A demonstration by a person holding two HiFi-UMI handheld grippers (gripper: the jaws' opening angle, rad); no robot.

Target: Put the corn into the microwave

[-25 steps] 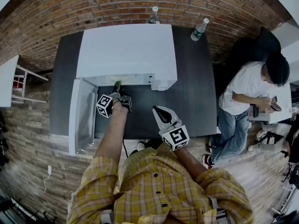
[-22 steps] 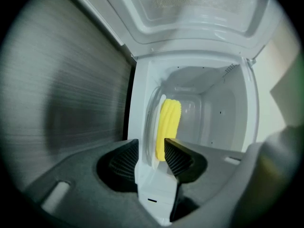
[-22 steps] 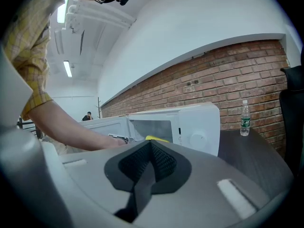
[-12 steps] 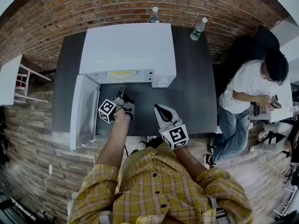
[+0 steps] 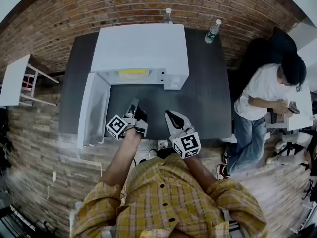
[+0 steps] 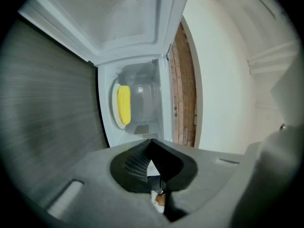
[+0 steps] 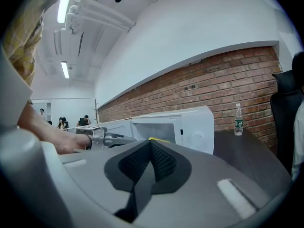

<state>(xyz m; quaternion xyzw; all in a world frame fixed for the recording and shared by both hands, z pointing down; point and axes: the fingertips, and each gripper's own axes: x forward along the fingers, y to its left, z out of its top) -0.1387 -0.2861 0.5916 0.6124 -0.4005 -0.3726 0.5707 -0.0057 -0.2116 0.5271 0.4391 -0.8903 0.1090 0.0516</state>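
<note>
Left gripper [image 5: 132, 104] hovers over the dark table [image 5: 208, 93] in front of the microwave [image 5: 141, 48], apart from it. Its jaws have just been closing and now meet with nothing between them. Right gripper [image 5: 172, 115] hangs just beside it, jaws likewise together and empty. The microwave door [image 5: 95, 110] stands swung open to the left. Inside the cavity the corn [image 5: 132, 74] lies on the white turntable plate [image 6: 115, 113]. A water bottle [image 5: 212, 31] stands at the table's far edge, near the brick wall [image 5: 74, 14].
</note>
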